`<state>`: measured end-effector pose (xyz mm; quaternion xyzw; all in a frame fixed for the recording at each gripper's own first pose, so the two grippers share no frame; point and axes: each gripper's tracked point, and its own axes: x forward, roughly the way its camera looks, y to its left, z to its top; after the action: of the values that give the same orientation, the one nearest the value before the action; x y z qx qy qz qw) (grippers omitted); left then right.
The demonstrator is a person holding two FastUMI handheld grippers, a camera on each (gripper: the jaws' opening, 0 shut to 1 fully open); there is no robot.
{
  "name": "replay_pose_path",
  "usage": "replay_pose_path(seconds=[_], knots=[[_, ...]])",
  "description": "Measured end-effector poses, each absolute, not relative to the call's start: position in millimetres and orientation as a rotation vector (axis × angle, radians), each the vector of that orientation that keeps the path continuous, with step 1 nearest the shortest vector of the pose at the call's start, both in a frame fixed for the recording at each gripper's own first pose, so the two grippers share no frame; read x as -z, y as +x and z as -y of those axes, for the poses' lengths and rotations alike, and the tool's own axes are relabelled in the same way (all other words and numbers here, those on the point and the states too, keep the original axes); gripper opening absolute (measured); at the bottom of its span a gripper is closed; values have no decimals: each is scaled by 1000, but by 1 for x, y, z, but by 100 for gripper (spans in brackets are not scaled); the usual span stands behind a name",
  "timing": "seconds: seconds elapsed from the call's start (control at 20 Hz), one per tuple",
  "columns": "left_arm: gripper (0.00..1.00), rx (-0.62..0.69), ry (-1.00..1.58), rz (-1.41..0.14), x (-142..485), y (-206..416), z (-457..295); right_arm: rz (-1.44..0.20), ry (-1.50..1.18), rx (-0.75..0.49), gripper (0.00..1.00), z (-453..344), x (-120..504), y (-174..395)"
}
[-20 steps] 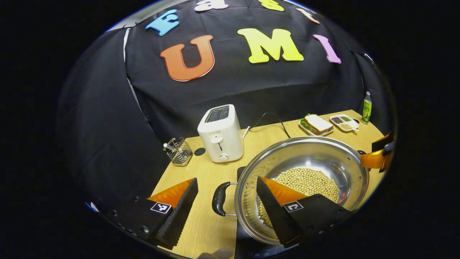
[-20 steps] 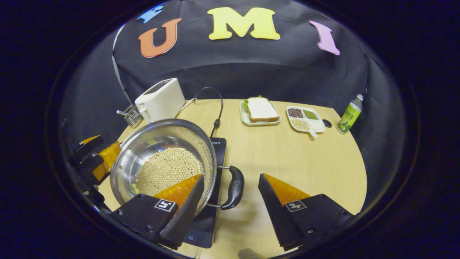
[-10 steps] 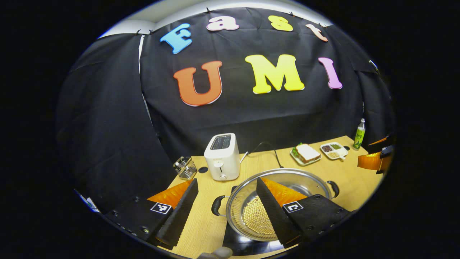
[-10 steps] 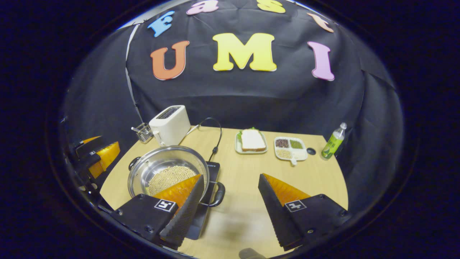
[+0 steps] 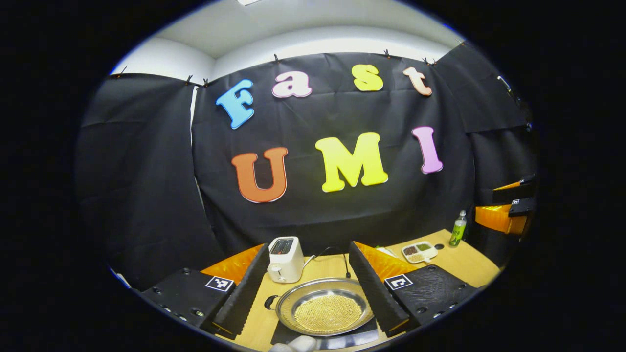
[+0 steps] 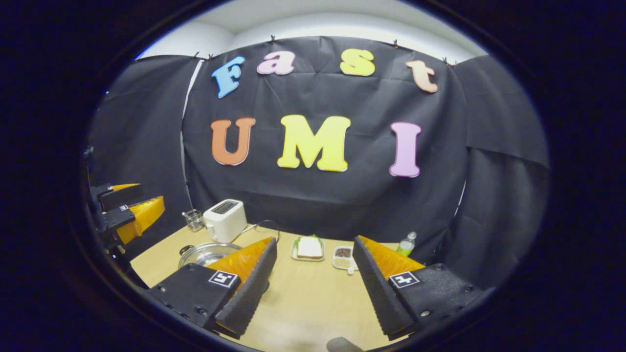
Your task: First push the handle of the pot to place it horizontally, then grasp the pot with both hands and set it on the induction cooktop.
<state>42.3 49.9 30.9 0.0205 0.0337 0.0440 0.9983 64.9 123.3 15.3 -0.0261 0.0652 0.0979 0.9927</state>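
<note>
Pot on the cooktop, both my grippers free above the table.

My left gripper (image 5: 308, 288) hangs spread wide, holding nothing; below it the pot (image 5: 325, 313) of beans sits on the dark cooktop (image 5: 293, 336), handles seemingly level, though small. My right gripper (image 6: 315, 283) is likewise parted and empty over the table (image 6: 313, 298), toaster (image 6: 224, 220) beyond.

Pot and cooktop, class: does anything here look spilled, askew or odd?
Nothing stands out. The pot sits level on the induction cooktop, its beans all inside, none visible on the table.
</note>
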Motion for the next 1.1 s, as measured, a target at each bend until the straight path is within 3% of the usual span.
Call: replay_pose_path(seconds=[0.3,0.6,1.1], knots=[[96,-55,-12,21,-89,24,3,14,7,-149,97,-66,-77,36],[96,-38,-95,64,-129,14,29,38,78,-120,97,-16,-100,24],[96,-25,-52,16,-115,18,54,21,64,-84,97,20,-96,24]])
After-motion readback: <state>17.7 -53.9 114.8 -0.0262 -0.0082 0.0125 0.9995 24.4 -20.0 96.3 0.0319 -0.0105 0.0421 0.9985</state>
